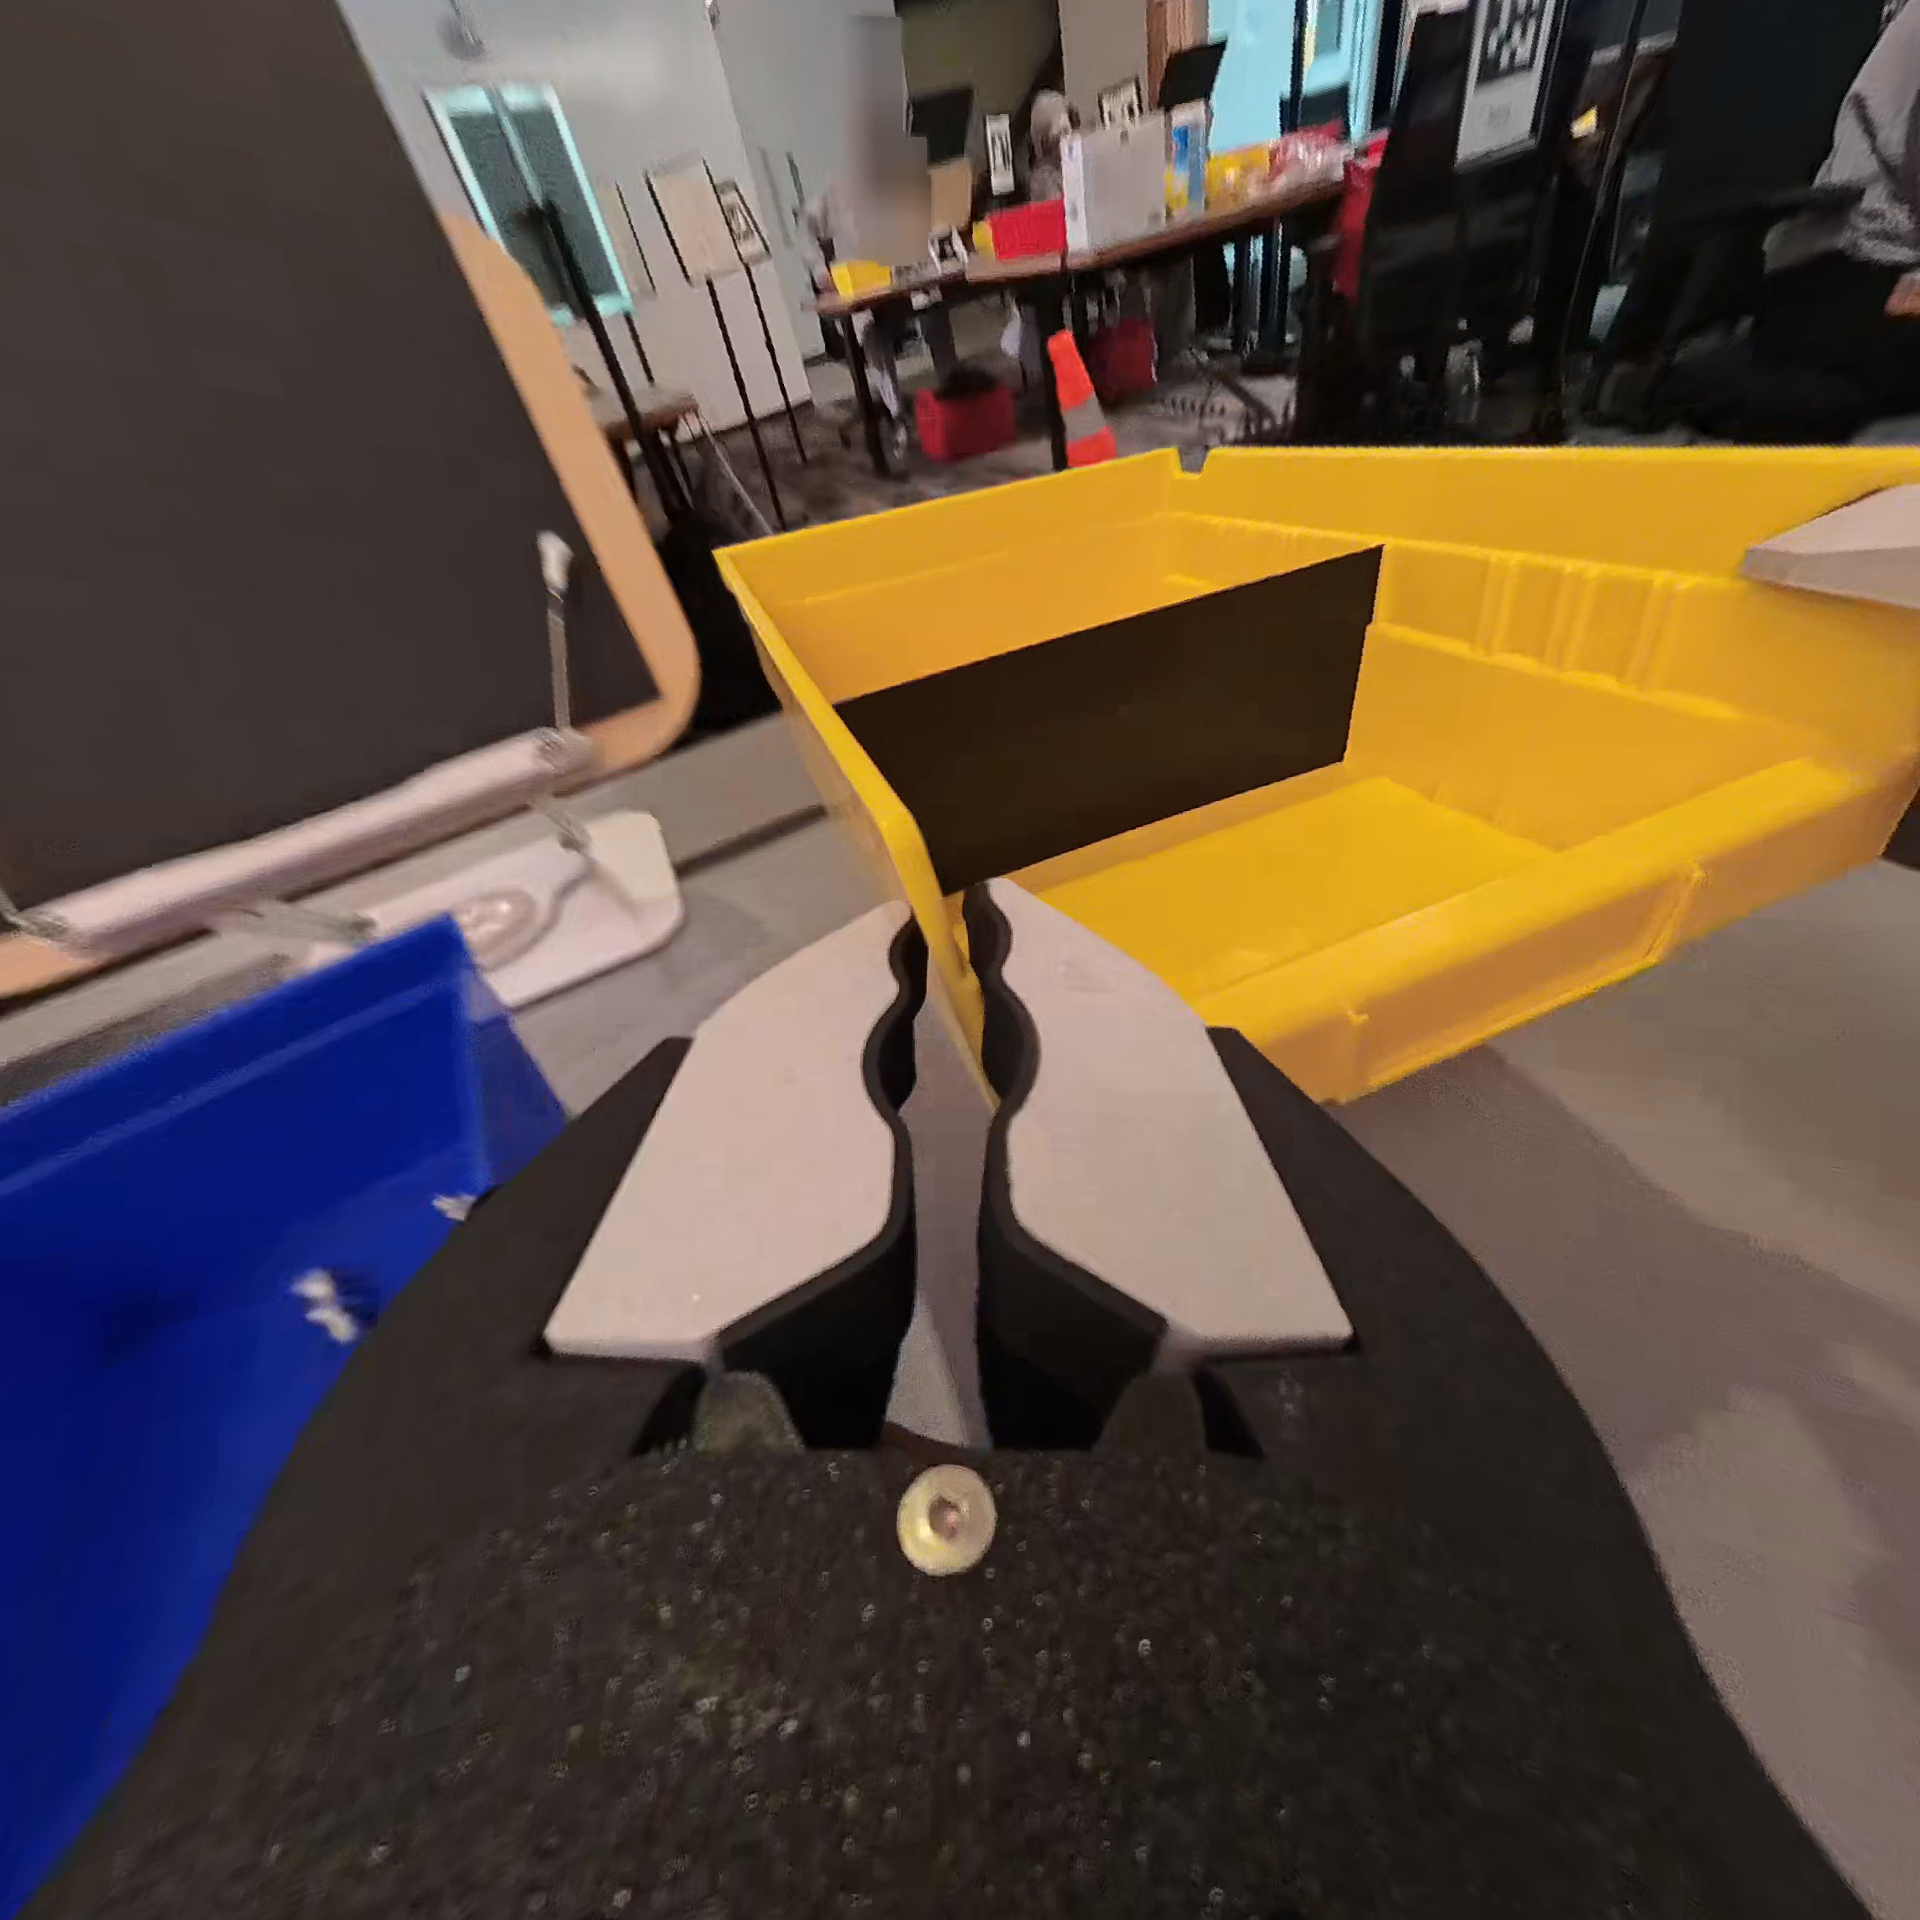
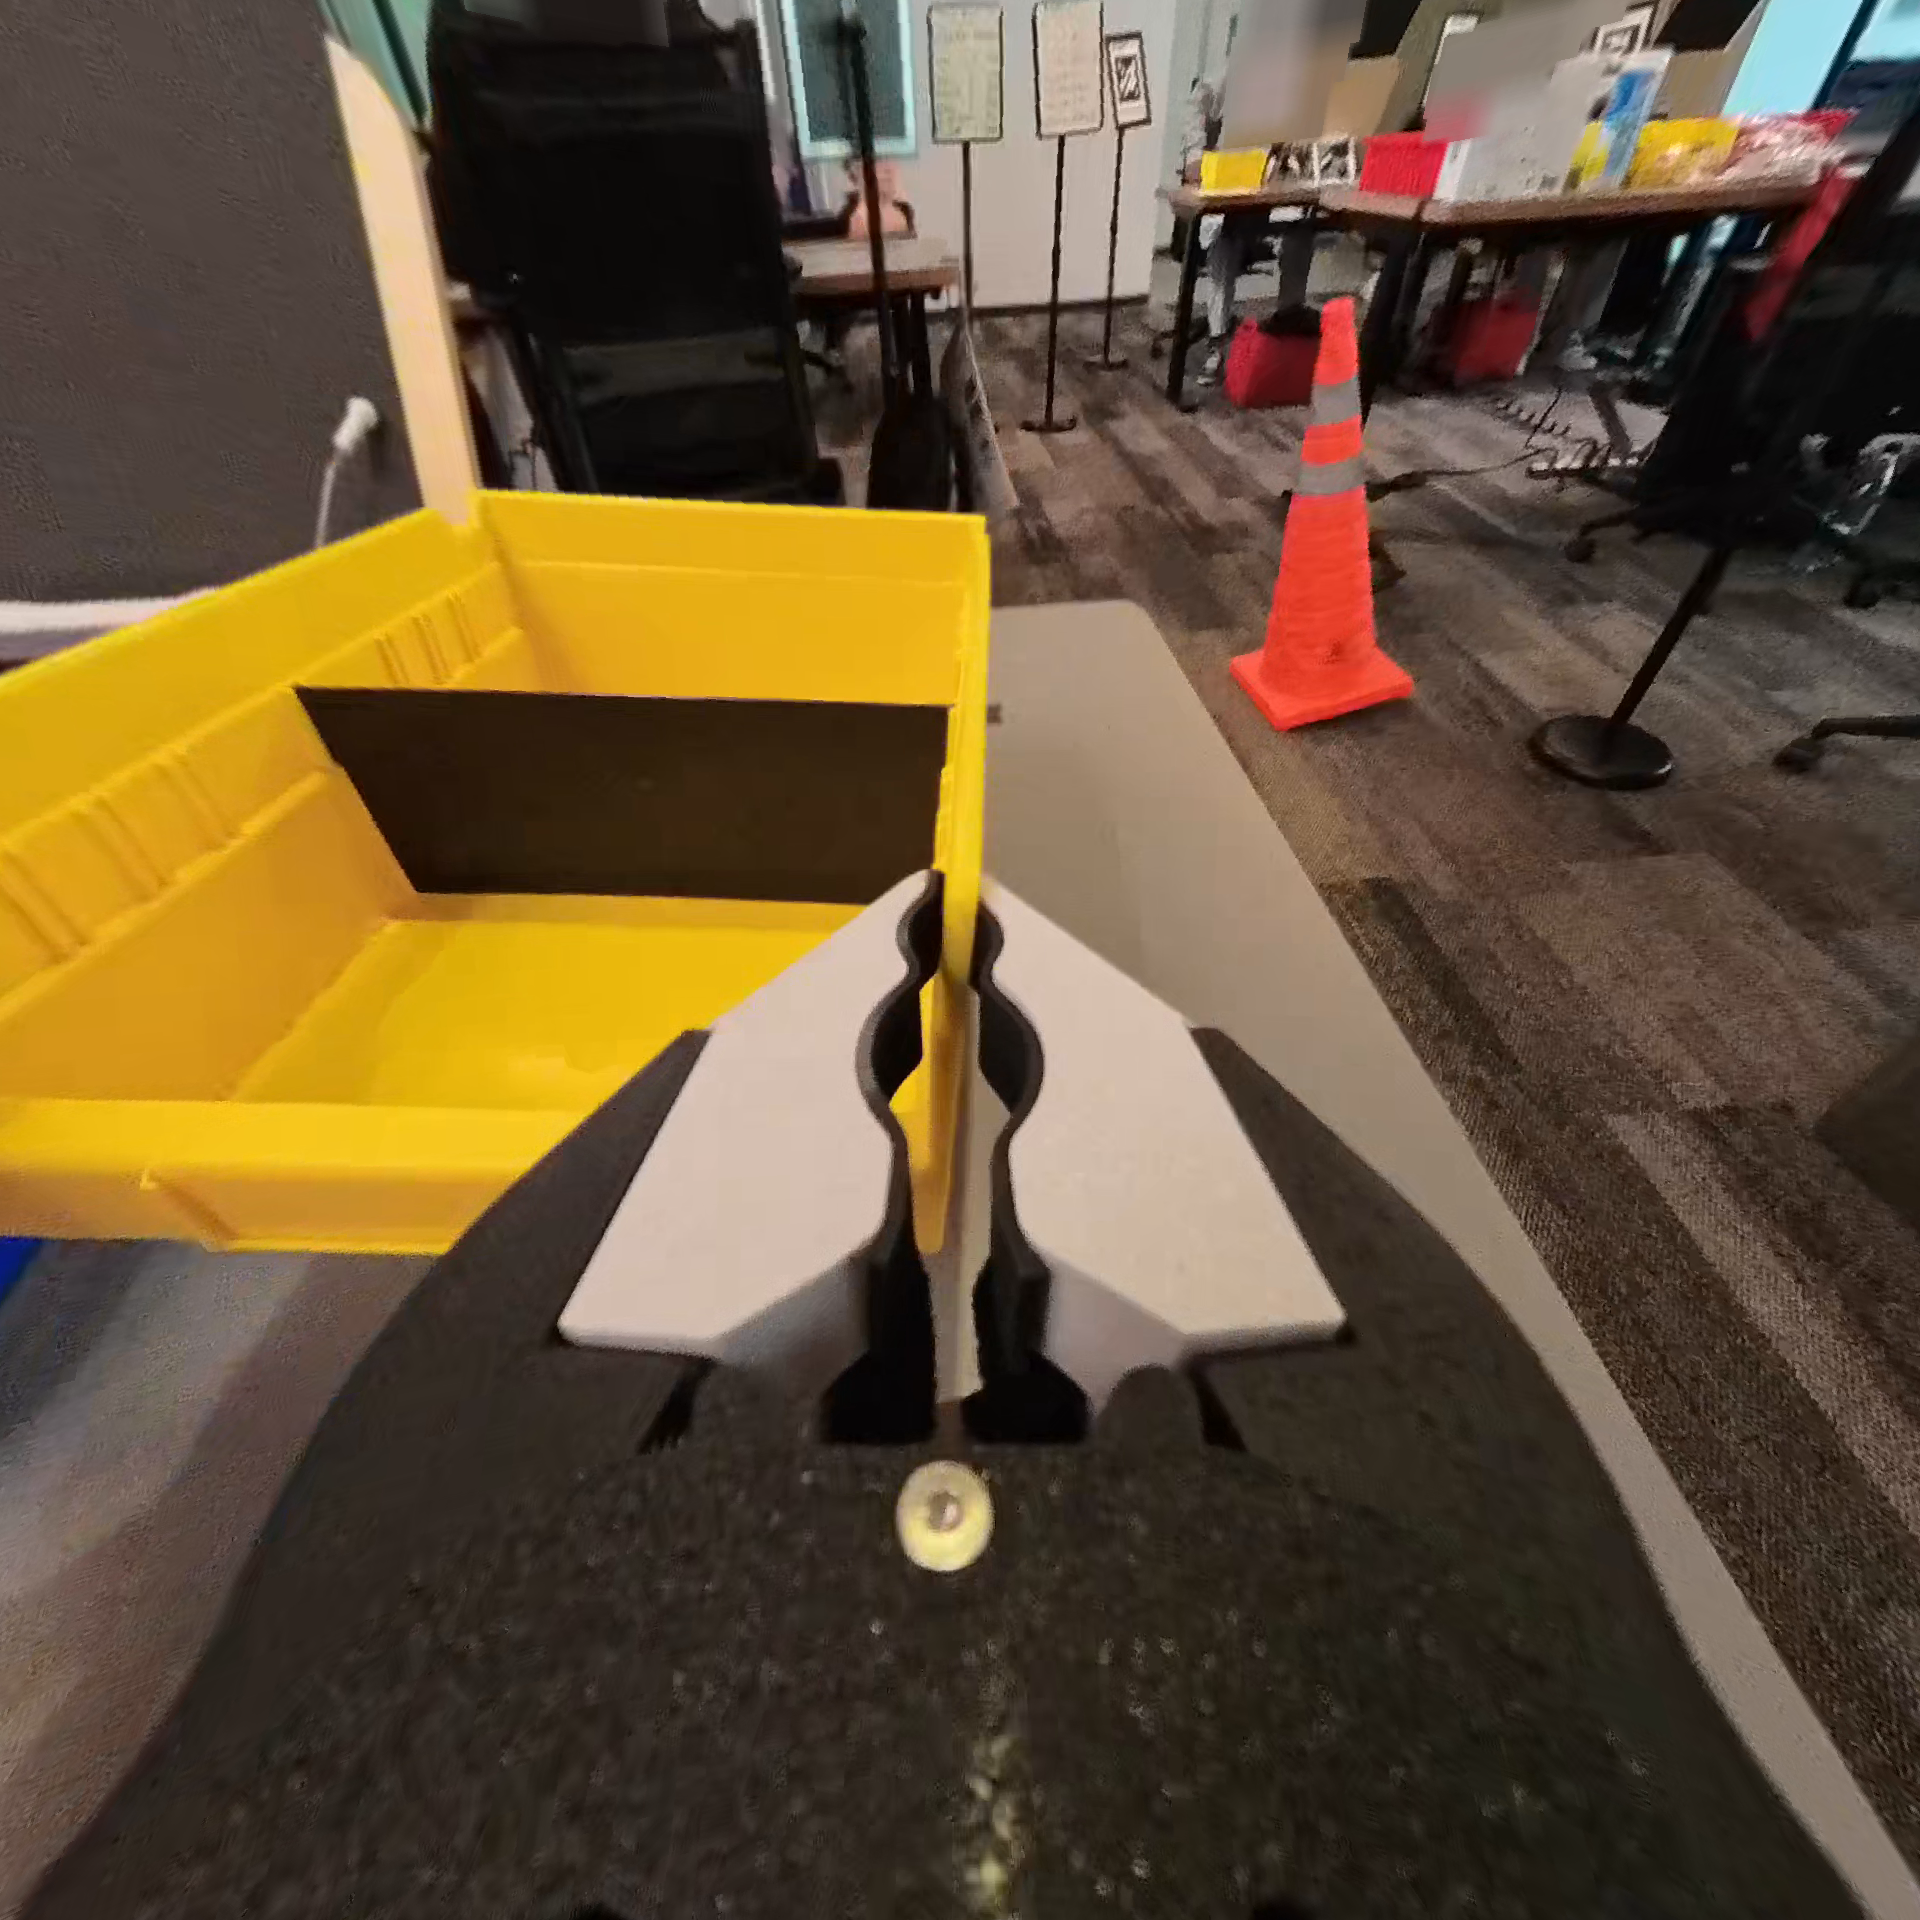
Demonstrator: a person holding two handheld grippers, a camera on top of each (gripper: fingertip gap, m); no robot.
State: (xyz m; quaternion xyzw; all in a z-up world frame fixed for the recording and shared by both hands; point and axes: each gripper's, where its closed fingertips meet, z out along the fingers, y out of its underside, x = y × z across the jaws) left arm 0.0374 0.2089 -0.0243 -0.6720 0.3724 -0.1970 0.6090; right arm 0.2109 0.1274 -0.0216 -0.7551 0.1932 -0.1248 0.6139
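Both tools, left tool (image 1: 945, 914) and right tool (image 2: 961, 904), pinch the unlabelled yellow bin's (image 1: 1507, 862) side walls.

Grey wavy-edged gripper (image 1: 945, 914) fingers (image 1: 748, 1143), black speckled body, brass screw (image 1: 945, 1519)

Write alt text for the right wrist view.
The right hand-held gripper is shut on the right side wall of a yellow bin with a black divider across it. The bin is over a grey table; an orange cone stands on the carpet beyond.
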